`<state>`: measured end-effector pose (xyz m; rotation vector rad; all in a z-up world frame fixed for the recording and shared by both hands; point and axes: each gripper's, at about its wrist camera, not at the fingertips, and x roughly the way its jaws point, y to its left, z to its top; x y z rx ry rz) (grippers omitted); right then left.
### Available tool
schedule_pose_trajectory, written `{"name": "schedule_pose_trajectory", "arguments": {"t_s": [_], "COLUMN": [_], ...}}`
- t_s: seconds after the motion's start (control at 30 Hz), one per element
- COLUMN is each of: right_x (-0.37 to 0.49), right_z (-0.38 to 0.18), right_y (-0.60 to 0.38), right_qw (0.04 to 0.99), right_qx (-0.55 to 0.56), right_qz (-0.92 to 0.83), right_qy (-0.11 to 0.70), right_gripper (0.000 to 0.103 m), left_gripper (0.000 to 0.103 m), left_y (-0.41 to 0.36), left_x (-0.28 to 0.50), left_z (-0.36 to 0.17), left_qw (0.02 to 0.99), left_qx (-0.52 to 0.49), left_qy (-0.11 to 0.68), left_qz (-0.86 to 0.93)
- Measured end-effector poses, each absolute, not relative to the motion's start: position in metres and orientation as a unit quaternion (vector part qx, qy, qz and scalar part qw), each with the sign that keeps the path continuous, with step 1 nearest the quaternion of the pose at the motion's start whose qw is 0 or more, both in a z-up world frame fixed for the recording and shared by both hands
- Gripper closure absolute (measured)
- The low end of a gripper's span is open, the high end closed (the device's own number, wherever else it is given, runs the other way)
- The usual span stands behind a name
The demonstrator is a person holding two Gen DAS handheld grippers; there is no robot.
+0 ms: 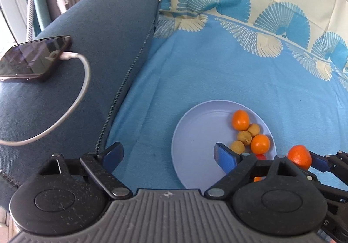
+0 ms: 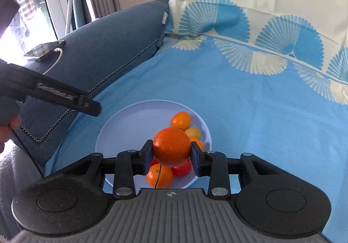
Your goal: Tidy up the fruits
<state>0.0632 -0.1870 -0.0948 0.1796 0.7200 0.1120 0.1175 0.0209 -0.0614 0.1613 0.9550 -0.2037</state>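
Note:
A pale blue plate (image 1: 195,134) (image 2: 130,121) lies on the blue bedsheet and holds several fruits: small oranges (image 1: 240,120) (image 2: 180,120), brown-yellow longans (image 1: 244,138) and a red fruit (image 2: 182,168). My right gripper (image 2: 171,151) is shut on an orange mandarin (image 2: 171,147) and holds it above the plate's fruit; it also shows in the left wrist view (image 1: 299,156). My left gripper (image 1: 168,155) is open and empty, over the plate's left edge.
A dark blue cushion (image 1: 87,69) lies to the left, with a phone (image 1: 34,58) and its white cable (image 1: 71,110) on it. The patterned blue sheet (image 1: 217,69) stretches behind and right of the plate.

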Motion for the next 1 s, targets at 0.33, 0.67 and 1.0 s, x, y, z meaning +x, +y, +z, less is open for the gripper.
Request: {"name": "schedule_pose_trajectory", "arguments": {"t_s": [0.33, 0.67, 1.0], "right_x": [0.092, 0.038, -0.014], "right_z": [-0.115, -0.08, -0.059], "right_y": [-0.143, -0.16, -0.148], "right_qw": [0.923, 0.918, 0.922], "right_qx": [0.059, 0.073, 0.076], "right_qz": [0.098, -0.006, -0.034], "right_qy": [0.366, 0.39, 0.379], "right_gripper": [0.034, 0.001, 0.001], "left_gripper": [0.009, 0.009, 0.009], "left_y": [0.029, 0.012, 0.024], "left_x": [0.103, 0.068, 0.019], "left_z": [-0.051, -0.044, -0.034], "left_qw": [0.876, 0.872, 0.869], "left_qx": [0.088, 0.104, 0.113], "left_qy": [0.467, 0.472, 0.476], "left_qz": [-0.083, -0.079, -0.067]}}
